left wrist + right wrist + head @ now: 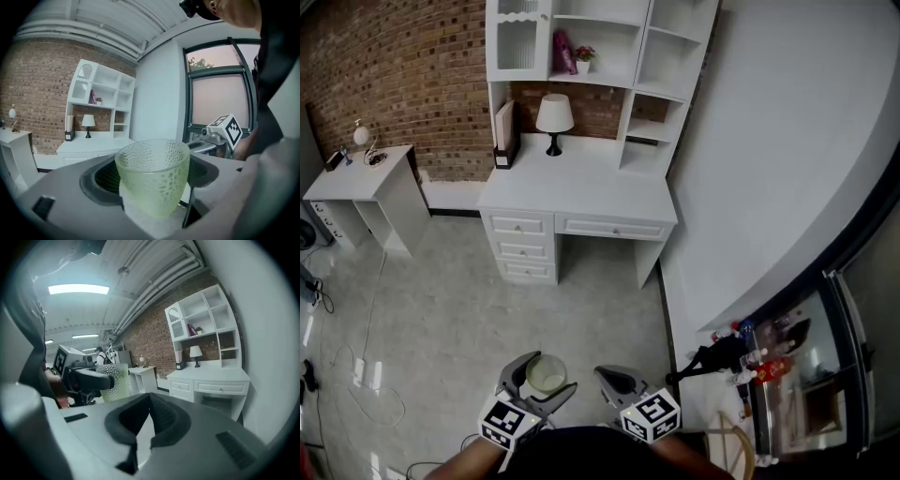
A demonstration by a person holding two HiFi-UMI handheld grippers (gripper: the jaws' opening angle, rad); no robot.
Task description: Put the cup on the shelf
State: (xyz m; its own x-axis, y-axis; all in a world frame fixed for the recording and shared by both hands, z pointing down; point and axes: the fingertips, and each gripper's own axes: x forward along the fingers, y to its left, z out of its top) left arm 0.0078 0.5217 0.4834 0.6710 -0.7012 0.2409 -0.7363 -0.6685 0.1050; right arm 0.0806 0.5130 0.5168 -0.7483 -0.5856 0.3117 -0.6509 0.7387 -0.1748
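left gripper [544, 377] clamped on cup [152, 176] | right gripper [609, 377] jaws pressed together | side by side, aimed forward

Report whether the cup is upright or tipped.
Upright: the cup stands rim up, mouth level, gripped by the left hand-held gripper.

Place: home-study room | signs: desk [581, 183], shelf [614, 47], lamp [554, 117], brick wall [412, 66]
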